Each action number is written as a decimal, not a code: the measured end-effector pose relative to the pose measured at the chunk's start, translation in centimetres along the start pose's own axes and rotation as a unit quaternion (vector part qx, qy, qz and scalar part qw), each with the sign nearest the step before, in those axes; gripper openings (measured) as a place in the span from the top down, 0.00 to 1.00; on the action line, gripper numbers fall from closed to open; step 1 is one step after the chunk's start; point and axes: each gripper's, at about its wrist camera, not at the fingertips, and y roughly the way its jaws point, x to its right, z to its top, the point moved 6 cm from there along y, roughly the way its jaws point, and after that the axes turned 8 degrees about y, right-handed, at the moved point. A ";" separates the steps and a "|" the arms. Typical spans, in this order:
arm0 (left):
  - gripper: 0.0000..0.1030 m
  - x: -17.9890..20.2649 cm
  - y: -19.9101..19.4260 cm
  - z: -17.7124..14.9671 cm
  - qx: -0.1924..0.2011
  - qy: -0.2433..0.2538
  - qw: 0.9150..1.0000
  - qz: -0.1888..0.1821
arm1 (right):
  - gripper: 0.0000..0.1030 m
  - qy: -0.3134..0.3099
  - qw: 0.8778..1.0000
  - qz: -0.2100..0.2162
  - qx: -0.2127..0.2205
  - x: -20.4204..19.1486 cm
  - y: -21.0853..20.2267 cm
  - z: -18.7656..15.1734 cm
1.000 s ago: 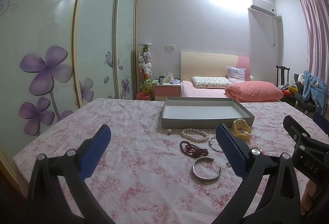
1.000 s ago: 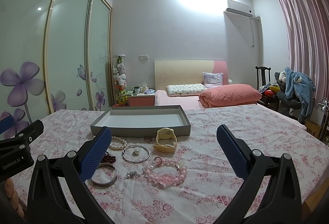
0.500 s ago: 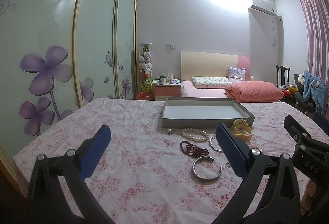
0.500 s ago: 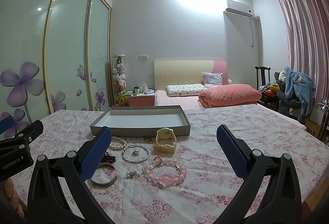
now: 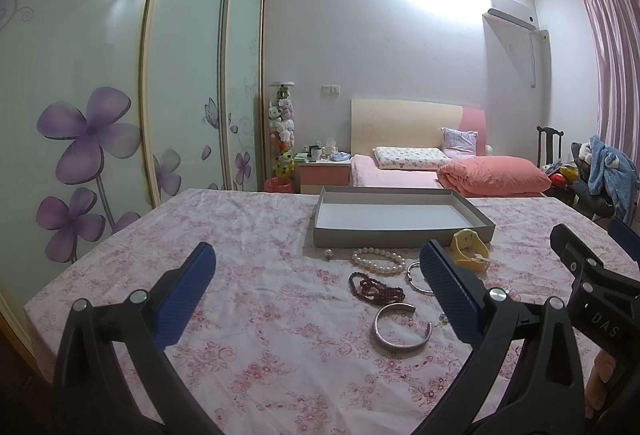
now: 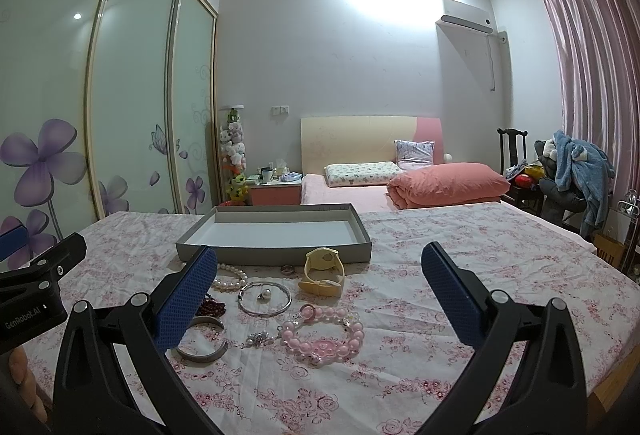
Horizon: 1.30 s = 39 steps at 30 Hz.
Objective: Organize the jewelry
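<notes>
Left gripper (image 5: 316,271) and right gripper (image 6: 320,273) both spread wide, grasping nothing. Only the right view shows the pink bead bracelet (image 6: 324,335) — the left gripper's right finger (image 5: 448,291) hides that spot. Jewelry lies on the floral cloth (image 6: 460,255) before the gray tray (image 6: 276,249); tray bare inside.
</notes>
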 end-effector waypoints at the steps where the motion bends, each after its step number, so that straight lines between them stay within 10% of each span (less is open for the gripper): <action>1: 0.04 0.1 0.1 -0.5 -0.001 0.000 1.000 0.000 | 0.02 0.000 1.000 0.000 0.000 0.0 0.0 0.0; 8: 0.04 0.6 2.1 -1.6 -0.051 0.005 0.999 -0.019 | 0.02 0.011 1.000 -0.002 -0.020 0.6 1.2 -0.7; 15: 0.04 4.4 7.2 -5.7 -0.188 0.061 0.975 -0.107 | 0.02 0.032 0.998 -0.010 -0.057 1.9 2.3 -1.5; 27: 0.04 8.7 11.1 -8.2 -0.262 0.122 0.941 -0.177 | 0.02 0.044 0.995 -0.021 -0.086 2.8 3.8 -2.5; 39: 0.26 9.6 13.5 -8.7 -0.285 0.107 0.934 -0.187 | 0.02 0.049 0.993 -0.029 -0.104 3.4 4.7 -3.0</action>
